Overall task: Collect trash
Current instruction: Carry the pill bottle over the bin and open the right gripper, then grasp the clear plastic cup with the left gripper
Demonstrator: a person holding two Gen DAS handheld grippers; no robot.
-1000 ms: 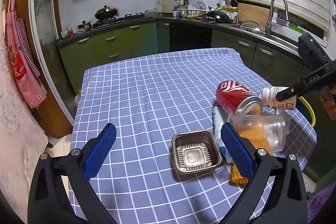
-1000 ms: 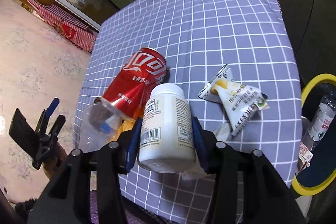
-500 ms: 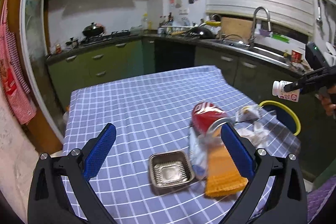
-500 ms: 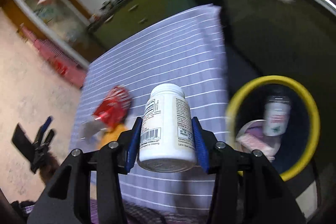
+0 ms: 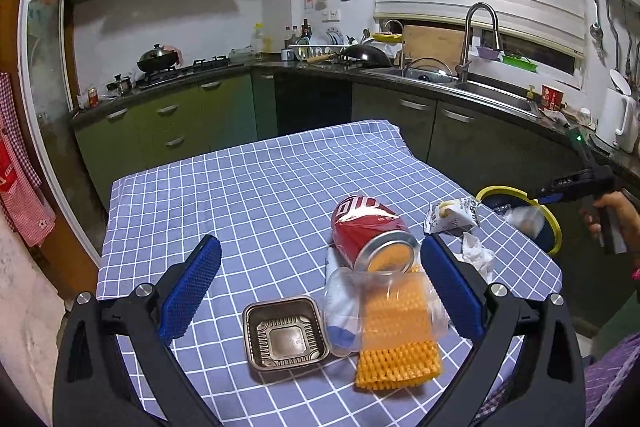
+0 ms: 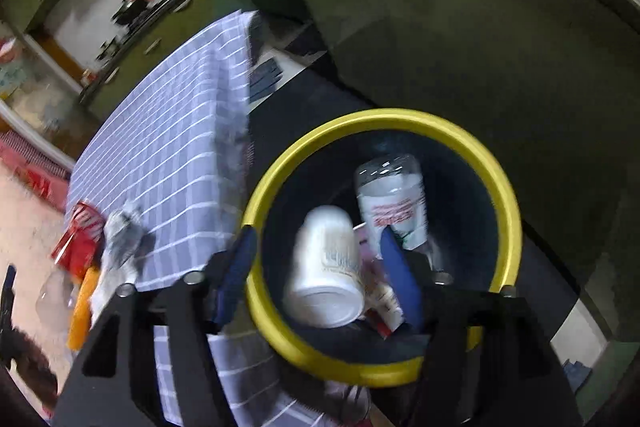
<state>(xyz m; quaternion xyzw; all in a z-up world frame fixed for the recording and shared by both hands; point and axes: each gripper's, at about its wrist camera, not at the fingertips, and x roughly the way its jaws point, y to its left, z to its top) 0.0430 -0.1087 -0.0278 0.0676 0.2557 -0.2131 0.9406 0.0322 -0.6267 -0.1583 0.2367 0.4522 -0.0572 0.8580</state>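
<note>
My right gripper (image 6: 320,275) points down over the yellow-rimmed bin (image 6: 380,117), its jaws opening. A white pill bottle (image 6: 326,267) sits blurred between the pads, touching neither. In the left wrist view it is a pale blur (image 5: 526,219) at the bin's mouth (image 5: 554,231). My left gripper (image 5: 320,247) hangs open over the table, holding nothing. Below it lie a red can (image 5: 368,227), a clear plastic cup (image 5: 384,303), an orange foam net (image 5: 400,355) and a foil tray (image 5: 284,335). A snack wrapper (image 5: 454,217) and crumpled tissue (image 5: 476,255) lie near the right edge.
The bin holds a labelled bottle (image 6: 394,203) and other scraps. It stands on the floor just off the right edge of the blue checked tablecloth (image 5: 240,195). Green cabinets and a sink counter (image 5: 480,87) run behind. A hand (image 5: 616,215) holds the right gripper.
The right gripper swung from the table out over the bin and tilted down. Its jaws widened and the white bottle came free. The left gripper drifted back and up a little.
</note>
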